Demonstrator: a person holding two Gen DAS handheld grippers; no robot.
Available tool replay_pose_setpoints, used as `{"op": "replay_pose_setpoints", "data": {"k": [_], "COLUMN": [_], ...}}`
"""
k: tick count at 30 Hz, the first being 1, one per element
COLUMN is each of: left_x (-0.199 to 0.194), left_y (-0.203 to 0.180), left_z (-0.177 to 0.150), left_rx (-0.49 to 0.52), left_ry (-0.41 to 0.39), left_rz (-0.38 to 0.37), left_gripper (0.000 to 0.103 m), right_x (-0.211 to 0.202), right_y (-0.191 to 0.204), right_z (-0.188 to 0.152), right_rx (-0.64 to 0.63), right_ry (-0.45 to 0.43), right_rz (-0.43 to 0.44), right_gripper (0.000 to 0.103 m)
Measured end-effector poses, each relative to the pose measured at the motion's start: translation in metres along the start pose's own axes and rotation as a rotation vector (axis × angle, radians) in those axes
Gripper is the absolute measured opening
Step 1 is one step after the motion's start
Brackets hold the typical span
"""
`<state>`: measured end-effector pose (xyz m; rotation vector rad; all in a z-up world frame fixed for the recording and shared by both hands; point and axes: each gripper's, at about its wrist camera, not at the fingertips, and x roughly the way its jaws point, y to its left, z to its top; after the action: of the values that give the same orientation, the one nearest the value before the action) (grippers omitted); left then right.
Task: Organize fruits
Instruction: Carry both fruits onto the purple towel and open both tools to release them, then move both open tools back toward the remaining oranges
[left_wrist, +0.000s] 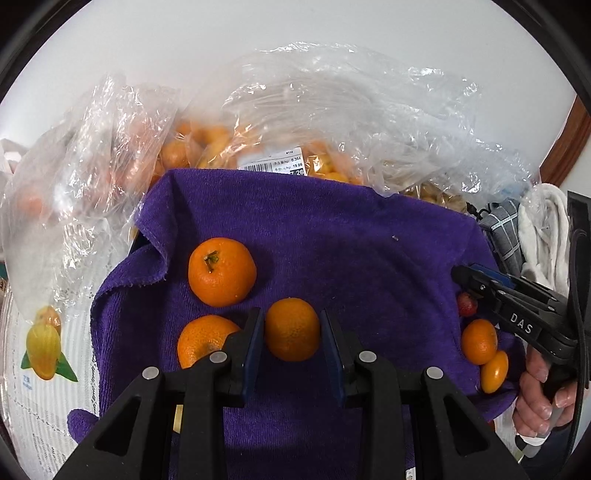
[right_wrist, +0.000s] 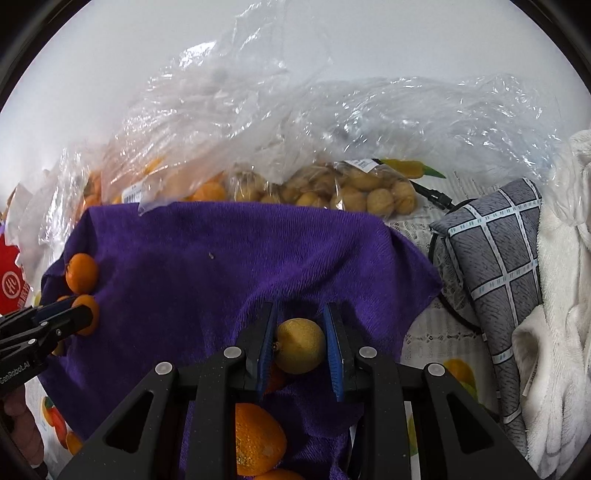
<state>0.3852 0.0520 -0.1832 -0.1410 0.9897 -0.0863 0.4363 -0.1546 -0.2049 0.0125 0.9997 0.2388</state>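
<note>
Left wrist view: the left gripper (left_wrist: 291, 334) is closing its blue pads on a small orange (left_wrist: 291, 334) low in the middle, over the purple towel (left_wrist: 332, 240); two more oranges (left_wrist: 221, 271) are lying to its left; bags of fruit (left_wrist: 258, 147) are sitting across the top. Right wrist view: the right gripper (right_wrist: 300, 345) is pinching a yellowish fruit (right_wrist: 300, 345) at lower centre; a big orange (right_wrist: 258, 439) is lying below it; a grey checked cloth (right_wrist: 491, 258) is lying at the right.

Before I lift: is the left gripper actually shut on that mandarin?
Cannot tell for sure. The left gripper straddles the small orange mandarin on the purple towel; one finger touches, the other shows a slight gap.
</note>
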Motion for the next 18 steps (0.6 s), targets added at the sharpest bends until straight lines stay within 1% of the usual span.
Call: {"op": "replay_pose_setpoints", "data": {"k": [2, 3, 5, 6, 7, 9, 10, 11, 15, 17, 18], "left_x": [0.002, 0.003, 0.006, 0.006, 0.005, 0.000, -0.004, -0.011, -0.042, -0.060, -0.070], "left_y": [-0.003, -0.004, -0.009, -0.009, -0.010, -0.009, -0.009, -0.008, -0.005, 0.002, 0.005], "left_z": [0.001, 0.001, 0.001, 0.001, 0.001, 0.001, 0.001, 0.000, -0.007, -0.014, -0.019], "left_rx": [0.003, 0.006, 0.010, 0.011, 0.007, -0.003, -0.007, -0.010, -0.004, -0.003, -0.004], "left_ry": [0.001, 0.000, 0.002, 0.003, 0.008, 0.013, 0.008, -0.007, -0.053, -0.082, -0.099], "left_rz": [0.006, 0.014, 0.024, 0.023, 0.016, 0.003, -0.005, -0.010, -0.003, 0.019, 0.041], "left_gripper": [0.030, 0.030, 0.030, 0.030, 0.032, 0.047, 0.050, 0.053, 0.054, 0.055, 0.055], "right_x": [-0.003, -0.006, -0.013, -0.020, -0.026, -0.038, -0.044, -0.053, -0.081, -0.097, -0.102], "right_y": [0.000, 0.001, 0.002, 0.003, 0.005, 0.006, 0.006, 0.007, 0.010, 0.013, 0.016], "right_z": [-0.001, -0.003, -0.005, -0.008, -0.009, -0.012, -0.014, -0.017, -0.029, -0.040, -0.044], "right_rx": [-0.002, -0.002, -0.003, -0.006, -0.012, -0.017, -0.016, -0.009, 0.006, 0.012, 0.014], "right_ry": [-0.003, -0.010, -0.017, -0.025, -0.036, -0.054, -0.060, -0.070, -0.095, -0.109, -0.113], "right_rz": [0.000, 0.002, 0.013, 0.008, 0.002, -0.010, -0.013, -0.014, -0.017, -0.010, -0.007], "right_gripper": [0.034, 0.040, 0.048, 0.055, 0.060, 0.065, 0.068, 0.070, 0.071, 0.071, 0.071]}}
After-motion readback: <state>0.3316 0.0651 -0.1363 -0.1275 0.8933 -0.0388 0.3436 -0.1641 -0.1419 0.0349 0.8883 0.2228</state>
